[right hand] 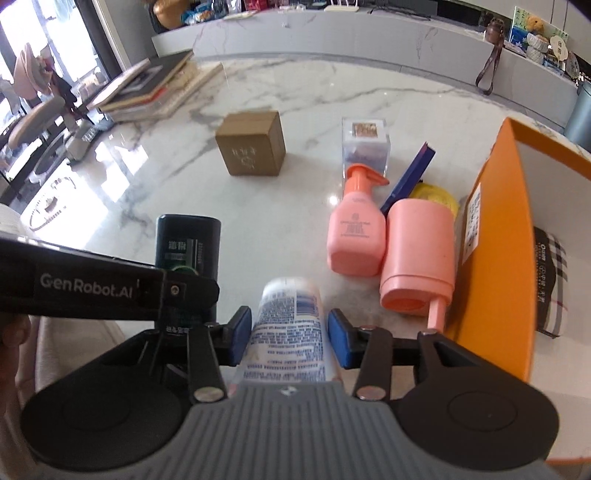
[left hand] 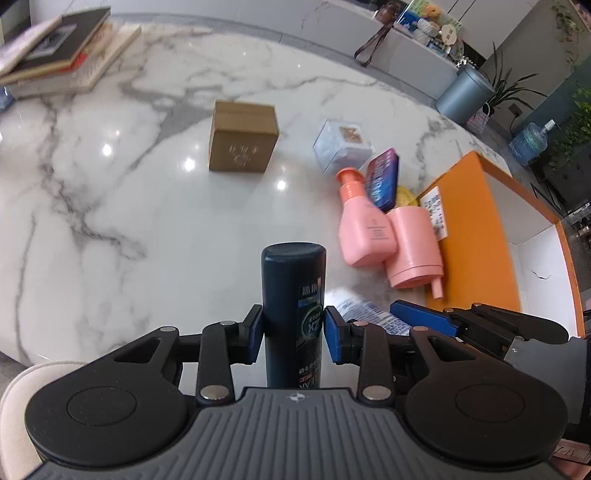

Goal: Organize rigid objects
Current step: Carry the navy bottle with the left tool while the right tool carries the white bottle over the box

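Early in the tidying: the left gripper [left hand: 293,328] pinches a dark bottle [left hand: 293,295], the right gripper [right hand: 290,336] a white bottle [right hand: 291,325], both over the marble table [left hand: 110,221], while the orange box [right hand: 517,258] holds one checked case [right hand: 552,280] and two pink bottles [right hand: 356,236], a brown box [right hand: 253,147] wait outside.

White marble table [left hand: 110,206], grey bin [left hand: 463,94], bright window [right hand: 22,33]

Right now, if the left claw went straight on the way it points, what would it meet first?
The left claw is shut on the dark bottle. Ahead is bare marble, then probably the brown box, slightly left of its line; depth is hard to judge.
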